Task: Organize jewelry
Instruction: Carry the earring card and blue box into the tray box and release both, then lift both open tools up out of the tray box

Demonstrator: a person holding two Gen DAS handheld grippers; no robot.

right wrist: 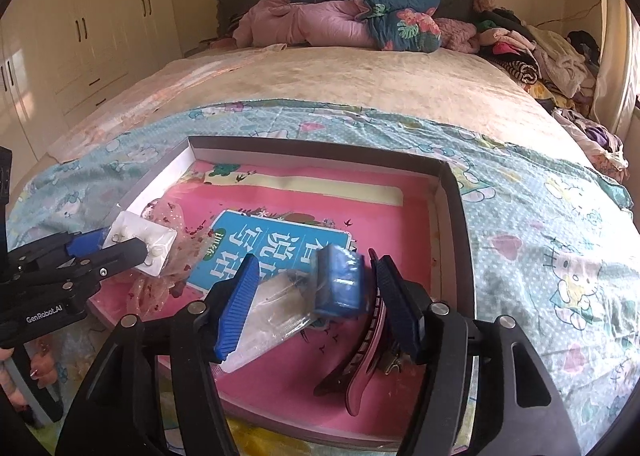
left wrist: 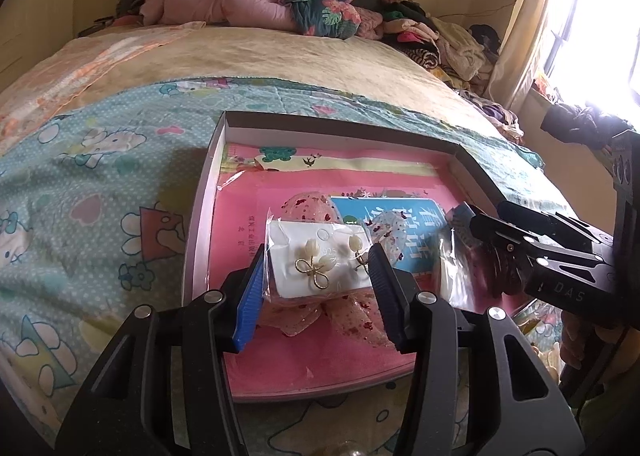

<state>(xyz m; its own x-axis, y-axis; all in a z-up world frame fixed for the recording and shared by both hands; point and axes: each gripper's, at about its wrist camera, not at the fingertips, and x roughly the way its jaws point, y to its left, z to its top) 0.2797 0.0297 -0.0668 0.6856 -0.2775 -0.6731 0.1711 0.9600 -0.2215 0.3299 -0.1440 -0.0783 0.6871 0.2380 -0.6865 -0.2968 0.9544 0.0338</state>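
A shallow box (left wrist: 208, 176) (right wrist: 452, 192) lined with a pink book lies on the bed. My left gripper (left wrist: 316, 276) is closed on a bagged white card with gold and pearl earrings (left wrist: 320, 264) (right wrist: 144, 244), held just above a pink sequined bow (left wrist: 332, 316). My right gripper (right wrist: 316, 296) (left wrist: 480, 232) holds a clear bag with a blue card (right wrist: 340, 284) and a small item inside, low over the box. A pink hair claw (right wrist: 368, 360) lies in the box under the right finger.
A Hello Kitty sheet (left wrist: 80, 160) covers the near bed. Folded quilts (right wrist: 360, 20) and a clothes pile (right wrist: 540, 56) sit at the far end. White wardrobes (right wrist: 80, 36) stand left; a curtained window (left wrist: 580, 16) is on the right.
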